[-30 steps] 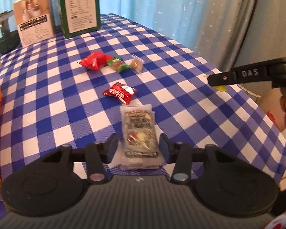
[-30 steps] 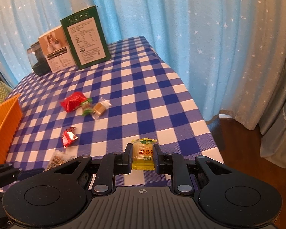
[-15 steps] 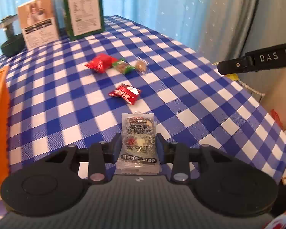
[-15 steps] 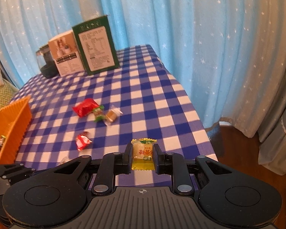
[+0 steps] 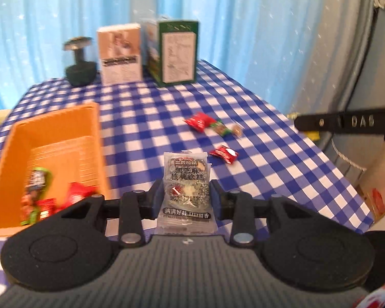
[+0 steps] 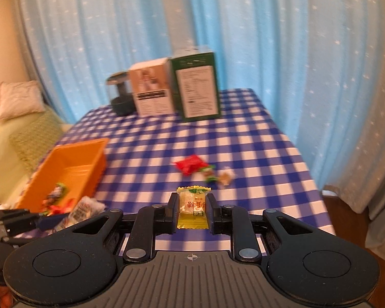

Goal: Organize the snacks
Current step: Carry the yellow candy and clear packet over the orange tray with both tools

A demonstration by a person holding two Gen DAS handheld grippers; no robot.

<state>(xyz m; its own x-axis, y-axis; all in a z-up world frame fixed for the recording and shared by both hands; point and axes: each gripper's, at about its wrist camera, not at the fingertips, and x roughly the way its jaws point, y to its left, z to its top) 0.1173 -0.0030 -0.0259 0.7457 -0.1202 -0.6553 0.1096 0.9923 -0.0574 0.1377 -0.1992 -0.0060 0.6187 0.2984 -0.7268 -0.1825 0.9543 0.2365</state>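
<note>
**Both grippers lifted, snacks held**

Fingers of the left gripper point(image 5: 186, 200) pinch the grey sachet point(image 5: 186, 188); the right gripper point(image 6: 192, 211) clamps the yellow candy point(image 6: 193, 209). Both now hang above the checked table point(image 5: 269, 169), and the orange bin point(image 5: 51, 138) has come into view.

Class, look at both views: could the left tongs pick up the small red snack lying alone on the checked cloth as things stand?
Probably not: the left tongs are already shut on a grey packet, though the red snack lies unobstructed.

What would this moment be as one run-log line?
left hand-held gripper: shut on grey printed snack packet | right hand-held gripper: shut on yellow wrapped candy | orange plastic bin: holds snacks
</note>
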